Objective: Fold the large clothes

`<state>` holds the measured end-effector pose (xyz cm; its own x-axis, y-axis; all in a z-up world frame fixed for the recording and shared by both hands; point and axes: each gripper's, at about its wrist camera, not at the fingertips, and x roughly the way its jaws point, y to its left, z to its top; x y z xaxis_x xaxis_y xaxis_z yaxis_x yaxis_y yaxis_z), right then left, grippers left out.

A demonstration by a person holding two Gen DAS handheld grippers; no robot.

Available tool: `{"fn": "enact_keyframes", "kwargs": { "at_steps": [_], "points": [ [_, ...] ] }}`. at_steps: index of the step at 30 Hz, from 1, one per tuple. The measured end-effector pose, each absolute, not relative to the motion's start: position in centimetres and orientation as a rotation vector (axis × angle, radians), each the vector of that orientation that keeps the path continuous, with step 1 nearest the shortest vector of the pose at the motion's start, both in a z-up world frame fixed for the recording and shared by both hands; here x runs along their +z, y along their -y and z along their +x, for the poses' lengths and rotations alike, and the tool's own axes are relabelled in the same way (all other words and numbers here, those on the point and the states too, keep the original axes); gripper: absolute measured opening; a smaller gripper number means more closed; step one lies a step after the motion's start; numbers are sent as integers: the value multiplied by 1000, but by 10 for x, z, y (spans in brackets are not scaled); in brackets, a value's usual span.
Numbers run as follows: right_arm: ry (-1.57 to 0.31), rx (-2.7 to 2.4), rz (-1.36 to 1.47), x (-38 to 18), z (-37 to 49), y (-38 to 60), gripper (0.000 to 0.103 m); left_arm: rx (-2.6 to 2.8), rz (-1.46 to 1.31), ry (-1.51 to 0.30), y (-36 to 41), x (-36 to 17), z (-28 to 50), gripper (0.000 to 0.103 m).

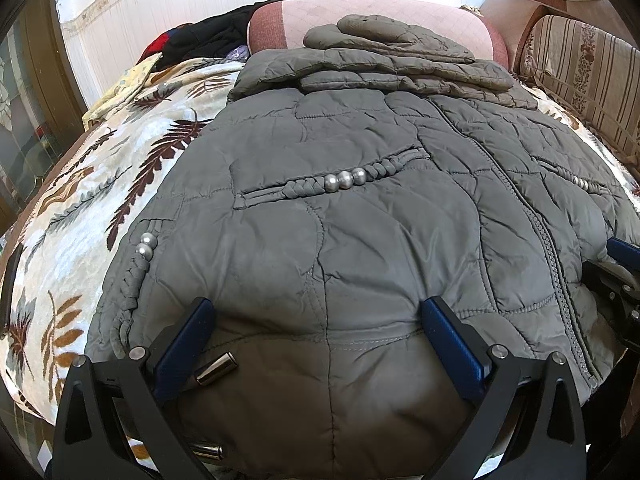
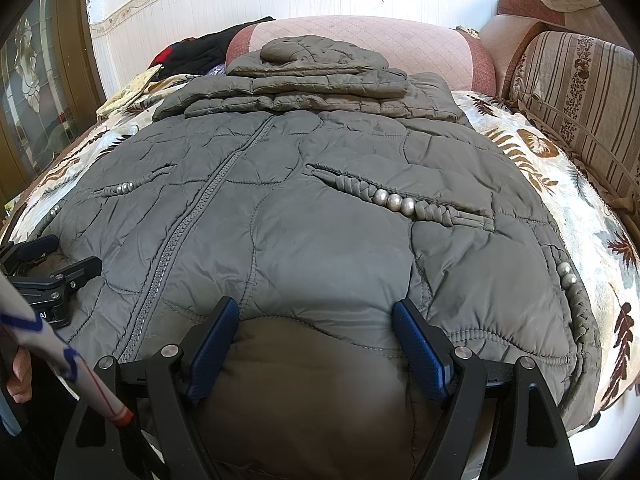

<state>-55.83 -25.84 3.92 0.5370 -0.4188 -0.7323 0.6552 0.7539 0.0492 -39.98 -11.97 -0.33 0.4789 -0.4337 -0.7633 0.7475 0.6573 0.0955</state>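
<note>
Left wrist view: both hand-held grippers apparently spread over jacket (image 1: 340, 220) hem.

Both wrist cams sit low at the near hem of the jacket (image 1: 340, 220), angled down, facing the far headboard (image 1: 380, 20). Left view covers the jacket's left half, right view the right half. Shared: zipper (image 2: 192, 216), folded sleeves, headboard.
</note>
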Motion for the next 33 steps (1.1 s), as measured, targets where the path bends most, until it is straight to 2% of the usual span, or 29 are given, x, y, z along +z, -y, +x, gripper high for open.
{"fn": "enact_keyframes", "kwargs": {
  "at_steps": [33],
  "points": [
    [-770,-656,342,39,-558,258,84,-756,443,-740,116,-5,-405,103]
  ]
}}
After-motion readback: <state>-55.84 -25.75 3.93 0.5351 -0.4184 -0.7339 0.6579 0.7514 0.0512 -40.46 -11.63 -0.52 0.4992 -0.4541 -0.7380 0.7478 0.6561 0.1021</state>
